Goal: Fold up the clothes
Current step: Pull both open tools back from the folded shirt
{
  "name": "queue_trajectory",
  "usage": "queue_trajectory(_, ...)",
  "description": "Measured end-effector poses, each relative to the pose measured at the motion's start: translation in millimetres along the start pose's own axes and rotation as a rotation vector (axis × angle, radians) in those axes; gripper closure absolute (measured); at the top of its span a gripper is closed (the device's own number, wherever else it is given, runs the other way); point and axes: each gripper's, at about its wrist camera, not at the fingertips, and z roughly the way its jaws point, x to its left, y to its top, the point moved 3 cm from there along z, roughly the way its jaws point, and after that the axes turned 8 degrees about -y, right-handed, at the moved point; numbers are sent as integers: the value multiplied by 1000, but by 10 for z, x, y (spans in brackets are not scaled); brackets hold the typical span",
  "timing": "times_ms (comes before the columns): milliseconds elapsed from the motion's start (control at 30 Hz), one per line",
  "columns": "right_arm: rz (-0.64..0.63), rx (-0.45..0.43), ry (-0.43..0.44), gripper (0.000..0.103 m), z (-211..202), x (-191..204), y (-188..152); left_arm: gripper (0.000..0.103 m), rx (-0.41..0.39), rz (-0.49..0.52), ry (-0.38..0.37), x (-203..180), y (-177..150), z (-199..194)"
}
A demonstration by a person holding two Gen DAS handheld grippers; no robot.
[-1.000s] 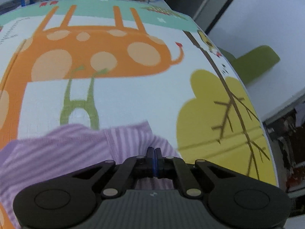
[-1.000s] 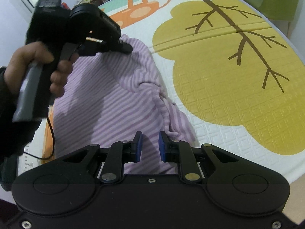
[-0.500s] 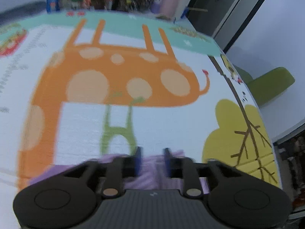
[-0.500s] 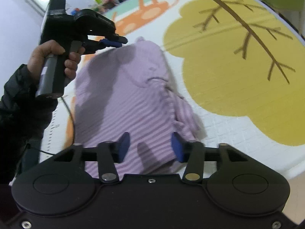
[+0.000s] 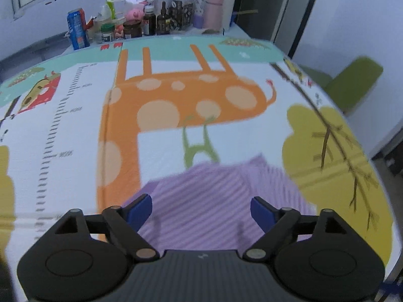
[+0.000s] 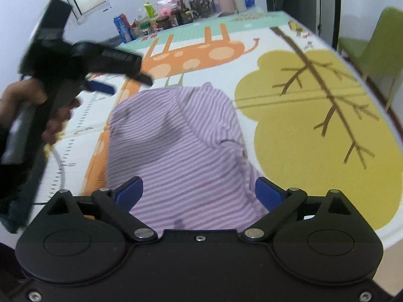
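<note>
On the printed play mat [image 6: 314,130] a purple striped garment [image 6: 181,151] lies bunched in a folded heap, near the mat's near edge, overlapping the orange giraffe print [image 5: 176,100] on its left side and stopping just short of the yellow tree print [image 6: 314,115] on its right. Its far end rises to a small peak; a ridge of doubled fabric runs down the right side.

Right gripper [image 6: 199,191]: jaws have just been opening and are now spread wide, blue pads [image 6: 129,191] clear of the cloth, nothing gripped. Garment is seen between and beyond them, not pinched.

Left gripper [image 5: 201,212]: jaws likewise just opened wide, nothing held; from the right wrist view it is seen raised above the mat at the garment's far left [image 6: 100,75], gripped by a hand [image 6: 27,105], apart from the fabric.

Free room: mat is bare beyond the garment toward the far edge and across the tree print to the right edge. Far edge is lined with clutter — a blue can [image 5: 78,29], dark bottles [image 5: 162,17], jars. A green chair [image 5: 352,85] stands just off the right edge.
</note>
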Motion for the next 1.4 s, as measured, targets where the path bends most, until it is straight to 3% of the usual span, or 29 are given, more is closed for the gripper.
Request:
queue_trajectory(167,-58,4,-88,6,29,123,52,8,44,83,52,-11,-328,-106)
queue_trajectory(333,-65,44,-119,6,78,230,60,8,99,203,89,-36,-603,-167)
queue_trajectory(533,-70,89,-173,6,126,365,55,6,139,252,86,-11,-841,-273)
queue_trajectory(867,-3,184,-278,5,151,460,-28,5,226,274,50,34,-1186,-335)
queue_trajectory(1400,129,226,-386,5,68,652,-355,5,277,328,-10,152,-1366,-368)
